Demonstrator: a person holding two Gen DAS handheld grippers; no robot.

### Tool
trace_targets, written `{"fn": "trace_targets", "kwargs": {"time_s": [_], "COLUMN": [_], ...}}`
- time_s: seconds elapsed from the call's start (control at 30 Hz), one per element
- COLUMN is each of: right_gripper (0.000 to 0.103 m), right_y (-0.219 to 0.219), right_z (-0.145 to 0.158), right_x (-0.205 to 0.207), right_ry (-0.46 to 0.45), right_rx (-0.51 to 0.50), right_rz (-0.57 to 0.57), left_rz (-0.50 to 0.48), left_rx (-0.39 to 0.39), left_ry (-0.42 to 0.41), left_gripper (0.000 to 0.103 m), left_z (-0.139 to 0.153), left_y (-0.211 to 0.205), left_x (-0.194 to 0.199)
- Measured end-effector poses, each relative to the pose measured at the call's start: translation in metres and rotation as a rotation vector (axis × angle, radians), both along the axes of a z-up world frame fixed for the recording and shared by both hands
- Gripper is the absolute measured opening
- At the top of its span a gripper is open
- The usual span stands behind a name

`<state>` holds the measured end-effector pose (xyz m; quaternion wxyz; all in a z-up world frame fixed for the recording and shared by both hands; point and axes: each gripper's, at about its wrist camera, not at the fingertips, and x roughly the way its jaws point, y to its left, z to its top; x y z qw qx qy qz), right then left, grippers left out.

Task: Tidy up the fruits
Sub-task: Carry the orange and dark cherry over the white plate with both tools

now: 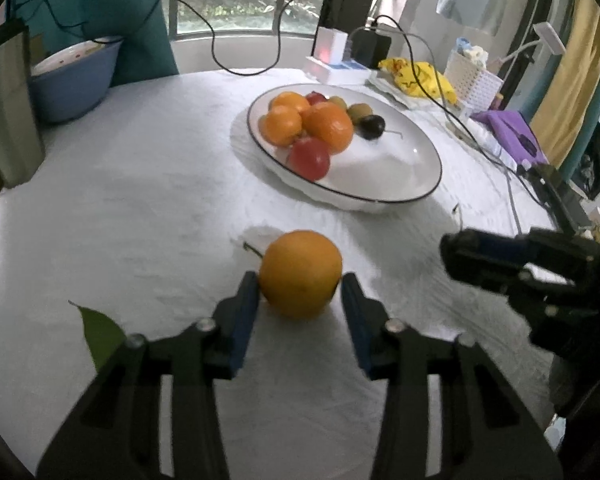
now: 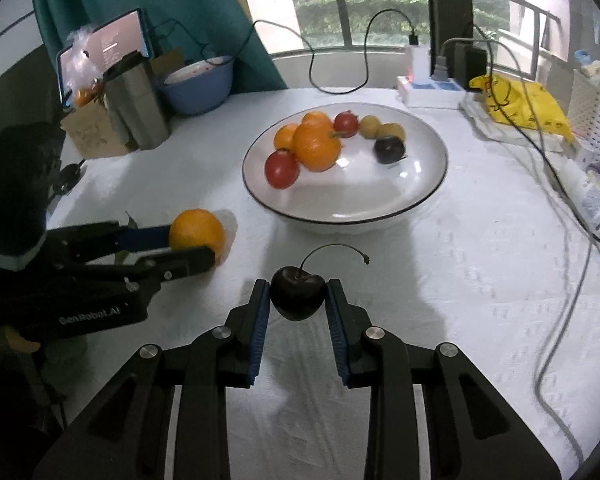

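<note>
A white plate (image 1: 396, 160) with a dark rim holds oranges (image 1: 327, 126), red fruits (image 1: 309, 159), small yellow-green fruits and a dark cherry (image 1: 371, 126). It also shows in the right wrist view (image 2: 380, 188). My left gripper (image 1: 300, 286) straddles a loose orange (image 1: 300, 274) on the white tablecloth, its pads touching both sides. My right gripper (image 2: 298, 294) is shut on a dark cherry (image 2: 298, 292) with a curved stem, held above the cloth in front of the plate. The left gripper (image 2: 188, 250) and its orange (image 2: 196, 232) also show in the right wrist view.
A green leaf (image 1: 100, 332) lies left of my left gripper. A blue basin (image 1: 74, 76), a metal container (image 1: 4, 108), a power strip (image 1: 336, 68), cables (image 1: 452, 116), a yellow bag (image 1: 420, 76) and a white basket (image 1: 472, 80) ring the table's far side.
</note>
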<state>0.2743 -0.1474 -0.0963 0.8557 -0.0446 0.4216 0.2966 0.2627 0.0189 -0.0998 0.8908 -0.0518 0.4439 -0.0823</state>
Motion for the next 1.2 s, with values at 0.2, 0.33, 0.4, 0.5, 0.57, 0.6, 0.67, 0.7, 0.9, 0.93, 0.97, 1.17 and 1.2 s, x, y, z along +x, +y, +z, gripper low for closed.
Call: {"fn": "trace_targets", "kwargs": {"time_s": [0.2,0.33,0.4,0.5,0.57,0.6,0.67,0.7,0.9,0.93,0.97,1.17,1.2], "right_gripper": [0.031,0.031,0.031,0.031,0.031,0.031,0.031,0.031,0.031,0.031,0.031,0.031,0.031], "right_y": [-0.009,-0.013,-0.015,-0.018,-0.021,-0.022,-0.024,-0.025,-0.03,-0.03,-0.03,-0.03,-0.029], "right_z": [0.01,0.016,0.018,0.021,0.023,0.023,0.024,0.024,0.024,0.024,0.024,0.02,0.019], "right_x": [0.006,0.011,0.014,0.02,0.023,0.026,0.031,0.033,0.049,0.052,0.055,0.072,0.074], "right_ry": [-0.024,-0.041,-0.047,-0.053,-0.058,-0.06,-0.063,-0.064,-0.066,-0.067,-0.067,-0.062,-0.059], "right_rx": [0.011,0.021,0.025,0.032,0.035,0.036,0.038,0.041,0.048,0.049,0.049,0.055,0.055], "right_rz": [-0.002,-0.001,-0.002,-0.004,-0.007,-0.009,-0.016,-0.018,-0.022,-0.022,-0.022,-0.023,-0.022], "left_rz": [-0.004,-0.012,-0.018,-0.029,-0.038,-0.041,-0.05,-0.054,-0.067,-0.067,-0.067,-0.065,-0.064], "left_rx": [-0.032,-0.032,-0.03,-0.026,-0.028,-0.028,-0.027,-0.024,-0.022,-0.02,-0.019,-0.012,-0.013], "left_ry": [-0.01,-0.031,-0.039,-0.053,-0.064,-0.068,-0.074,-0.074,-0.073,-0.073,-0.073,-0.054,-0.049], "left_gripper": [0.041,0.041,0.041,0.041,0.041,0.041,0.041,0.041,0.041,0.041,0.041,0.041,0.041], "left_z": [0.008,0.02,0.025,0.032,0.037,0.038,0.041,0.041,0.041,0.04,0.04,0.031,0.03], "left_y": [-0.004,-0.011,-0.015,-0.021,-0.025,-0.027,-0.033,-0.035,-0.048,-0.049,-0.051,-0.055,-0.056], "left_x": [-0.003,-0.006,-0.005,-0.002,0.001,0.003,0.007,0.009,0.026,0.029,0.032,0.051,0.053]}}
